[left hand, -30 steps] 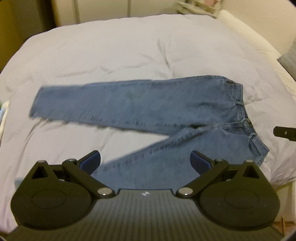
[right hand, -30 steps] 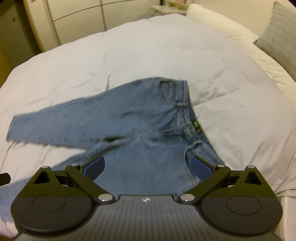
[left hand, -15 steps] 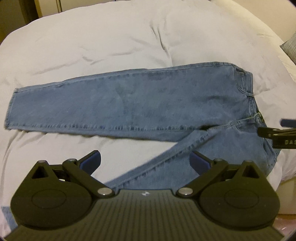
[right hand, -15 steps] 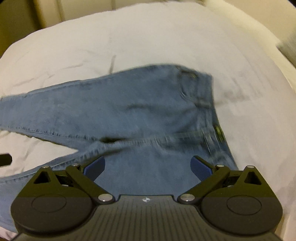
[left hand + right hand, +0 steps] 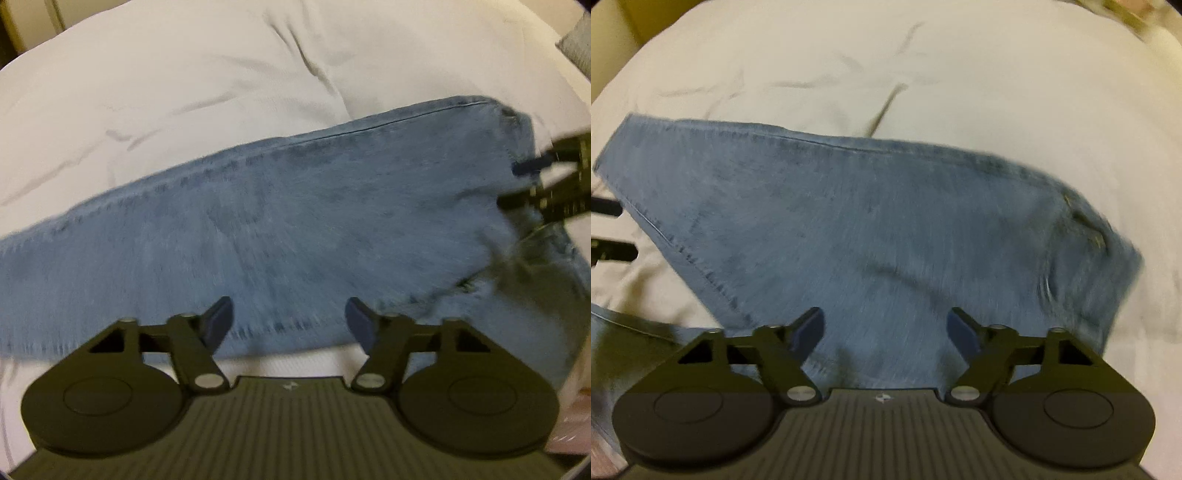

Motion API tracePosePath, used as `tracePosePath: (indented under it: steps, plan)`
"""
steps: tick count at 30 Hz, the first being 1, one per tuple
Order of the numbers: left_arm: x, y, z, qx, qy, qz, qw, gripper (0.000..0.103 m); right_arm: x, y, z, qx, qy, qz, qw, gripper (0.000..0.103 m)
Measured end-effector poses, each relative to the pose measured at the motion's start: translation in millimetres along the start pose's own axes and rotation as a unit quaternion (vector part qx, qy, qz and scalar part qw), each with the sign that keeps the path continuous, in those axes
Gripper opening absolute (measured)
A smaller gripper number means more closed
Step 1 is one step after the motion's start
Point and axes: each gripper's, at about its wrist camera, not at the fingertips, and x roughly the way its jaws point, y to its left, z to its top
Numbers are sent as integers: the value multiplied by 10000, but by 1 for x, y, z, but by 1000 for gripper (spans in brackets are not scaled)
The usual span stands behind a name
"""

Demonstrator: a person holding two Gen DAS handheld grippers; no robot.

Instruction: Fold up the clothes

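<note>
Tongs stood spread on both sides, left tongs (image 5: 288, 325) and right tongs (image 5: 884, 328) gripping nothing, blue pads hovering over faded denim jeans (image 5: 295, 229) lying flat on a wrinkled white bed (image 5: 184, 92).

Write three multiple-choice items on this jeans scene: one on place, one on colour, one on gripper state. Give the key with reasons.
1. Where do the jeans lie?
A. on a wooden floor
B. on a white duvet
C. in a basket

2. What colour are the jeans?
A. black
B. red
C. blue

3. How stands the left gripper?
A. open, holding nothing
B. shut on the jeans
C. shut on a pillow

Key: B, the denim is spread flat on the white bedding; C, the fabric is washed blue in both views; A, its fingers stand apart with nothing between them, as do those of the right gripper.
</note>
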Motion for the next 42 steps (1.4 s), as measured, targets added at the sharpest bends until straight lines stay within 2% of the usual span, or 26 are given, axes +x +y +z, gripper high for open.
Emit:
tracePosePath:
  steps: [3, 9, 13, 18, 21, 23, 25, 27, 29, 30, 32, 33, 34, 35, 36, 37, 39, 42]
  plan:
    - [19, 15, 17, 208, 19, 55, 9998, 58, 17, -16, 31, -356, -9, 35, 9994, 56]
    - [51, 47, 49, 641, -58, 107, 9979, 58, 36, -48, 86, -968, -141, 62, 9952, 54]
    - [67, 73, 66, 1047, -125, 82, 9944, 58, 48, -58, 105, -1533, 42, 135, 9881, 54]
    - [91, 110, 85, 1457, 136, -49, 9892, 58, 65, -69, 117, -2071, 459, 482, 9760, 54]
    - [104, 129, 91, 1608, 317, -241, 9862, 65, 73, -74, 121, -2267, 684, 828, 9680, 54]
    - [112, 138, 95, 1724, 397, -343, 9836, 83, 78, -75, 126, -2334, 841, 1079, 9627, 54]
    - [121, 145, 99, 1838, 497, -479, 9805, 87, 83, -74, 129, -2449, 991, 1233, 9566, 54]
    - [132, 151, 101, 1758, 693, -703, 9795, 87, 89, -72, 131, -2567, 1132, 1341, 9504, 54]
    - [142, 155, 102, 1658, 869, -905, 9782, 69, 96, -70, 134, -2606, 1235, 1426, 9468, 54]
    - [141, 154, 101, 1695, 867, -904, 9775, 63, 98, -70, 135, -2598, 1271, 1446, 9463, 54]
    - [133, 147, 97, 1868, 777, -795, 9761, 38, 102, -68, 134, -2549, 1305, 1420, 9475, 54]
    - [130, 144, 94, 1954, 732, -740, 9752, 33, 102, -67, 133, -2528, 1292, 1380, 9489, 53]
    - [124, 141, 92, 2047, 680, -643, 9744, 21, 100, -66, 132, -2511, 1257, 1303, 9509, 51]
    - [116, 138, 88, 2145, 620, -509, 9734, 7, 98, -65, 130, -2496, 1212, 1200, 9532, 40]
    - [109, 135, 84, 2244, 561, -375, 9722, 6, 95, -64, 129, -2481, 1167, 1098, 9554, 21]
    - [99, 132, 80, 2298, 469, -270, 9717, 4, 91, -64, 127, -2402, 1152, 1037, 9583, 10]
    - [73, 127, 71, 2293, 202, -126, 9731, 2, 78, -63, 122, -2309, 1024, 932, 9631, 3]
    - [24, 119, 51, 2104, -231, 50, 9773, 2, 45, -50, 107, -2319, 595, 499, 9696, 3]
